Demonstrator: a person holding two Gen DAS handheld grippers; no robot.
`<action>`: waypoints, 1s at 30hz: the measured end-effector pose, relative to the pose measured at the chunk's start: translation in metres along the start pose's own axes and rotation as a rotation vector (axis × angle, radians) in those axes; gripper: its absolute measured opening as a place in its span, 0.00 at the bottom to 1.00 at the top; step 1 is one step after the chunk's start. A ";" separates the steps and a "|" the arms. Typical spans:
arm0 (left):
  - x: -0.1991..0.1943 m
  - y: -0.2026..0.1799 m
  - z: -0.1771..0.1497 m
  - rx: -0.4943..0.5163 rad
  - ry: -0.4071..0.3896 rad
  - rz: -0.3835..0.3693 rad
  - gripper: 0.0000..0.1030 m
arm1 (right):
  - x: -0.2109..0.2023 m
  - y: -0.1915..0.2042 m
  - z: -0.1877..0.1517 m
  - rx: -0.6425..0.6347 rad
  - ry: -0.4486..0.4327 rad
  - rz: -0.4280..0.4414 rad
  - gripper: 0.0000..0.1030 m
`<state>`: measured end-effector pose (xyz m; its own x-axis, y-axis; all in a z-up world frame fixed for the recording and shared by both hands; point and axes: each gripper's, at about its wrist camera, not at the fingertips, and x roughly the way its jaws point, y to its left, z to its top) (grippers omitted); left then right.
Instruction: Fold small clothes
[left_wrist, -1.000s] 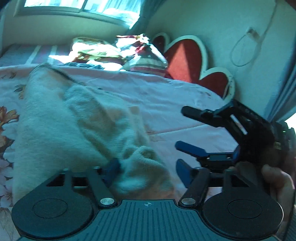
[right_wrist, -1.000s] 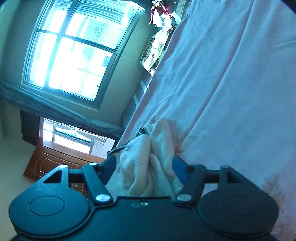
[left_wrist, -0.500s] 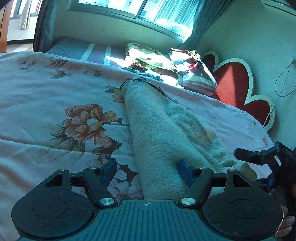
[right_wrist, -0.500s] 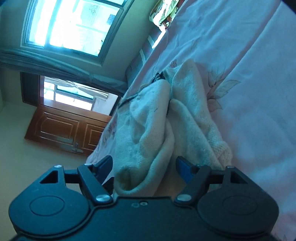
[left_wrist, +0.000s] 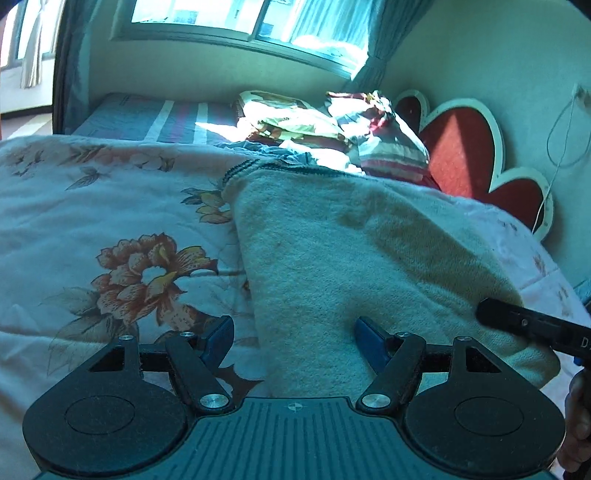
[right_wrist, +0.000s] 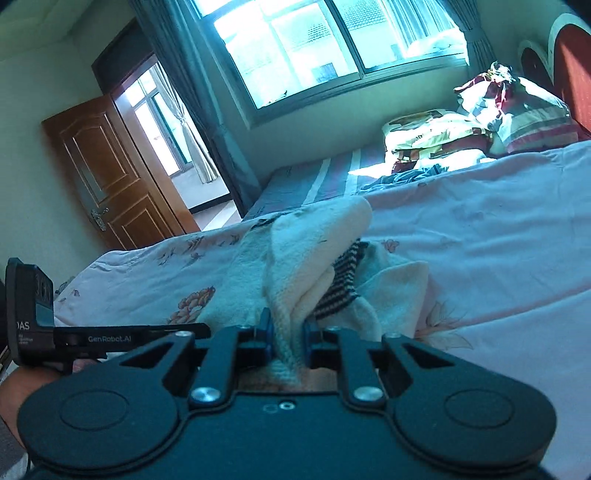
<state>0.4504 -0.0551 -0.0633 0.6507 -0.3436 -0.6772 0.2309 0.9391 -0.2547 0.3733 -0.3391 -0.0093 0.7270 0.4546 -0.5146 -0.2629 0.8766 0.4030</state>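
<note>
we pinch the soft, floppy cream sweater hem in our right gripper; our left gripper gapes beside it, best gripping its near edge.

Left tool agape, right tool clamped.

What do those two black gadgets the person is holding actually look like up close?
Each gripper is matte black plastic: a ribbed body, two round discs, silver pivot screws and angled link arms ending in blue finger pads. The left gripper shows a small crosshair mark. Seen from the right gripper, its side reads "GenRobot.AI". A bare hand holds it; no sleeve shows.
</note>
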 end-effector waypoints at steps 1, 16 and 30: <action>0.003 -0.008 0.000 0.029 0.011 0.005 0.70 | 0.003 -0.007 -0.004 0.009 0.007 -0.032 0.14; 0.022 0.008 0.035 -0.002 0.020 0.004 0.70 | 0.046 -0.099 0.023 0.410 0.026 0.092 0.43; 0.060 -0.033 0.024 0.085 0.061 0.022 0.70 | 0.059 -0.096 0.011 0.215 0.022 -0.054 0.09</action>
<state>0.4996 -0.1067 -0.0790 0.6116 -0.3207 -0.7232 0.2794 0.9428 -0.1818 0.4484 -0.3980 -0.0698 0.7219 0.4133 -0.5550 -0.0808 0.8469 0.5255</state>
